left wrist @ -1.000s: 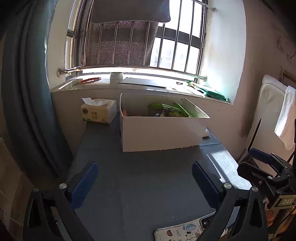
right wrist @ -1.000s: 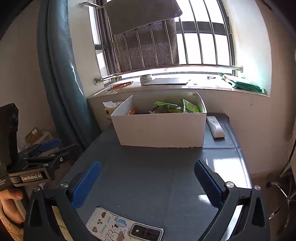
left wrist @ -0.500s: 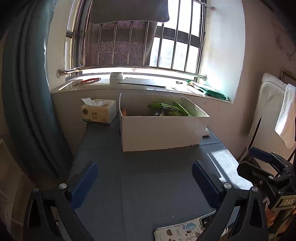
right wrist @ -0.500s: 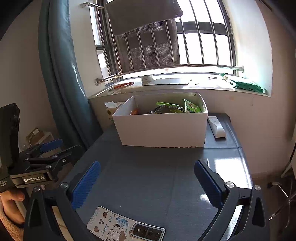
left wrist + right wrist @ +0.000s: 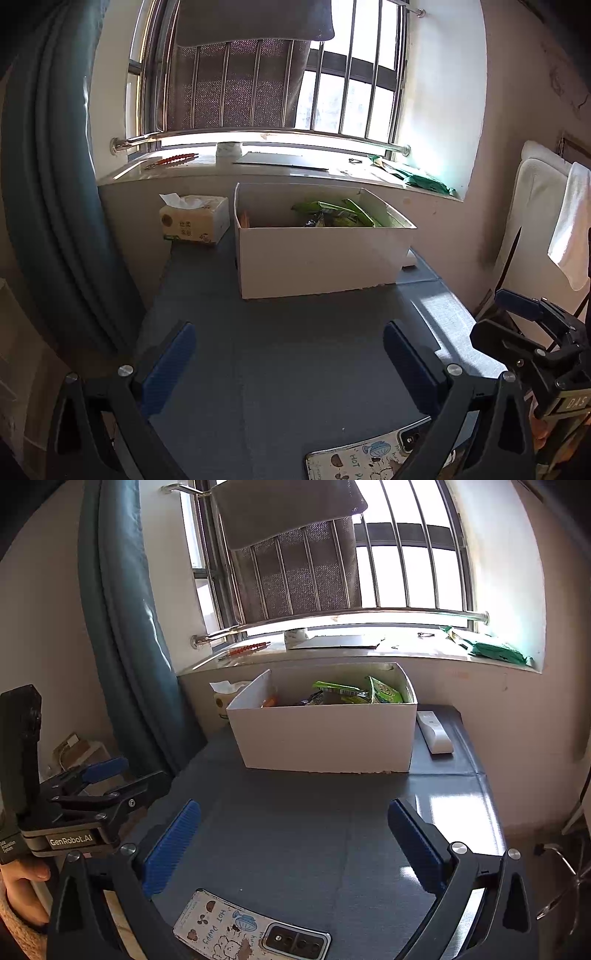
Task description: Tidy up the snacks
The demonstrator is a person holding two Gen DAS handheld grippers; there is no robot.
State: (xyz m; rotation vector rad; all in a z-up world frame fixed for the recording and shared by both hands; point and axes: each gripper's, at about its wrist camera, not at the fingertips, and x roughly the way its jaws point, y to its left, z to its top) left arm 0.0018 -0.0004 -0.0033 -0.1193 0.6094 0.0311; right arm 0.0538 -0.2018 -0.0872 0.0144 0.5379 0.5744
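we hold both grippers back at the near edge of the table (image 5: 295, 369), low in each frame, likely to keep the whole box in sight and the way to it clear. the left gripper (image 5: 288, 362) has its blue pads spread wide with nothing between them; the right gripper (image 5: 295, 842) stands the same, wide apart and empty. in the right wrist view the left one shows at the left edge, gripped by a hand (image 5: 22, 886). the box (image 5: 325, 734), white and open-topped, sits in the middle of both frames against the wall under the sill, probably so it cannot slide when things go in. the snacks (image 5: 354, 694) lie inside it: green packets lean toward its right end, a dark wrapper sits mid-box, and something orange shows at the left end; we cannot tell how many there are. no snack lies loose on the table, so we judge the sorting near done or yet to start from the box. a tissue pack (image 5: 194, 219) stands just left of the box, a remote (image 5: 434, 731) just right of it, and a phone (image 5: 251, 934) lies at the bottom of frame, close to our pads.
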